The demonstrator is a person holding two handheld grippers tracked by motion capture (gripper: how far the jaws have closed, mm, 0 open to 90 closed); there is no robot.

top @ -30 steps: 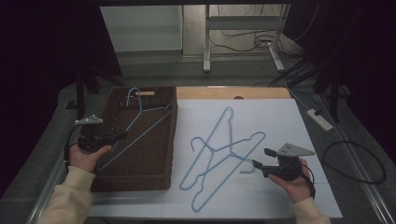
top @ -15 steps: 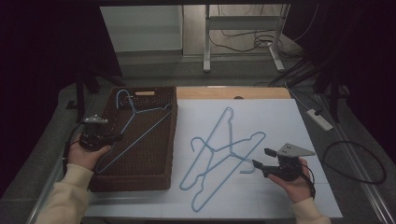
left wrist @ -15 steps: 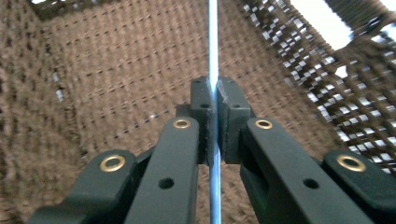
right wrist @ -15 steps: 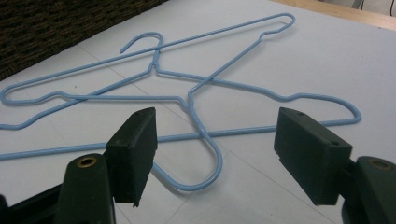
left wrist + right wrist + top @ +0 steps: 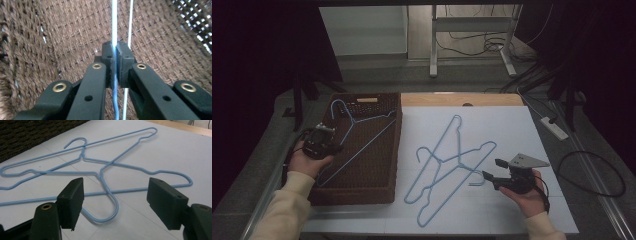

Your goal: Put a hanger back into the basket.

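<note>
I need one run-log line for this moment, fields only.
left gripper: shut on blue hanger, over basket | right gripper: open, at hook of crossed hangers | white sheet

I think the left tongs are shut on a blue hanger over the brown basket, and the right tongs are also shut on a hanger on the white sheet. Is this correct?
Not quite. The left tongs are shut on the blue hanger over the brown basket, but the right tongs stand open: the right gripper view shows their jaws wide apart, with the hook of a hanger on the white sheet lying between them, ungripped.
</note>
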